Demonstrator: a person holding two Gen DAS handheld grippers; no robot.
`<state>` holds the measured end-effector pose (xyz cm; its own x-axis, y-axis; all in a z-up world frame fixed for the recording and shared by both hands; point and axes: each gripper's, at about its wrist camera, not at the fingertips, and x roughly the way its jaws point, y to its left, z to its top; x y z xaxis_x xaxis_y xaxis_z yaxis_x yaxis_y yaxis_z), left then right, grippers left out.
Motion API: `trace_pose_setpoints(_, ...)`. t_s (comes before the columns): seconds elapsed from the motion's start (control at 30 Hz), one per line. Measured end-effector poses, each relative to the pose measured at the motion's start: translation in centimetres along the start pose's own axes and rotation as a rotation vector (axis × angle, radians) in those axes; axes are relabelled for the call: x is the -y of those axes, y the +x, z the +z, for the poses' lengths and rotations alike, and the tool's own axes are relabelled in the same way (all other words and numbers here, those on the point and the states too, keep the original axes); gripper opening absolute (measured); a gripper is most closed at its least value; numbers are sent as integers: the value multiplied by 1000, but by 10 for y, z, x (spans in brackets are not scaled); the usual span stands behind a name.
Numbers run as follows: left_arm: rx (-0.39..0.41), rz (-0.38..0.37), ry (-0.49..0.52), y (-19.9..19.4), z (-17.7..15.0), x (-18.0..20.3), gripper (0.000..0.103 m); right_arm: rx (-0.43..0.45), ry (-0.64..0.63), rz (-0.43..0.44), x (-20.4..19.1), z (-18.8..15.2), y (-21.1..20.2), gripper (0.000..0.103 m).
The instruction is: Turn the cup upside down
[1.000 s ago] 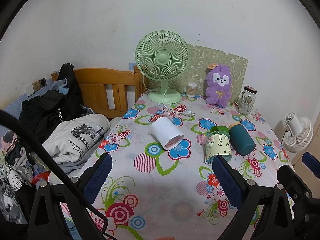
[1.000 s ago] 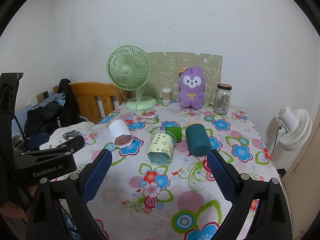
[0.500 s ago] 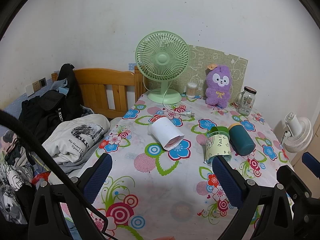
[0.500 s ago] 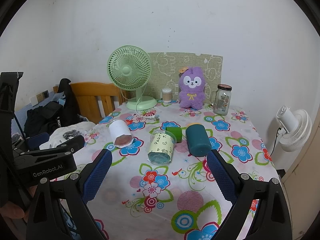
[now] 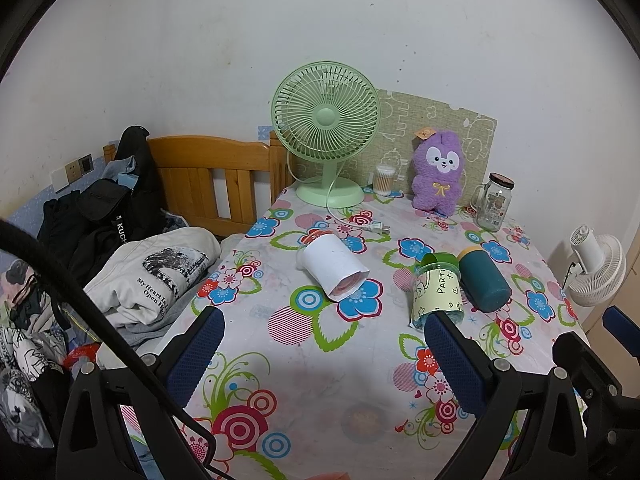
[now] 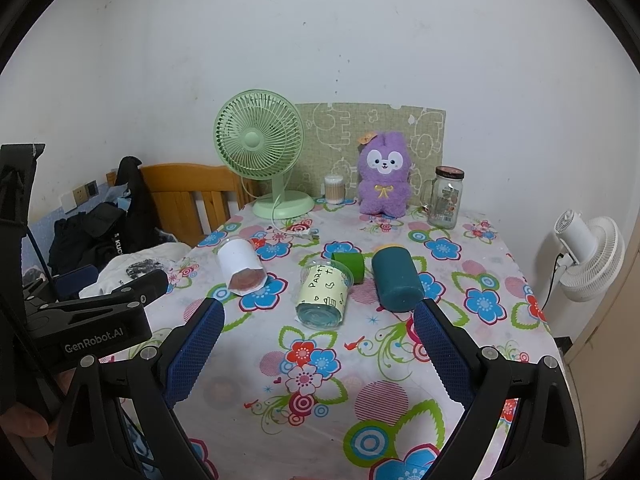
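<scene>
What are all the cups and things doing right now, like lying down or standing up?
White cup: lying on its side.
Party cup: lying on its side.
Green cup: on its side, behind the party cup.
Teal cup: lying on its side.
Jar: upright, lid on.
Fan: upright, unplugged.
Plug: loose on the table.
Bunny: sitting upright.
Left gripper: open, empty.
Right gripper: open, empty.

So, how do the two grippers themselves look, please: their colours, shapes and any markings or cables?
Both the left gripper and the right gripper have black angular frames with silver screws. Their jaws carry blue textured pads. A black cable curves past the left one. The right wrist view shows the left gripper's side with white "GenRobot.AI" lettering.
</scene>
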<state>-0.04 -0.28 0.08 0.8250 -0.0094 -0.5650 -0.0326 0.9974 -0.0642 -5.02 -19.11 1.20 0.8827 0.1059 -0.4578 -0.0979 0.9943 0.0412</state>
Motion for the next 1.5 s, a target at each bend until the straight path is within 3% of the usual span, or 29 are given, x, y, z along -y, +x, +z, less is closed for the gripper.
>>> trace_pose_setpoints(0.23, -8, 3, -3, -1, 0, 7, 101, -6, 2, 6, 0, -2, 3, 97)
trace_pose_setpoints(0.8, -54, 22, -34, 28, -1, -19, 101, -65, 10, 44, -4, 4, 34, 97)
trace_pose_setpoints(1.2, -125, 54, -25, 89, 9, -39, 101, -120, -29, 69, -20, 32, 95, 97)
trace_pose_setpoints(1.5, -199, 69, -2, 144, 18, -46, 101, -208, -118, 119, -40, 56, 170, 97)
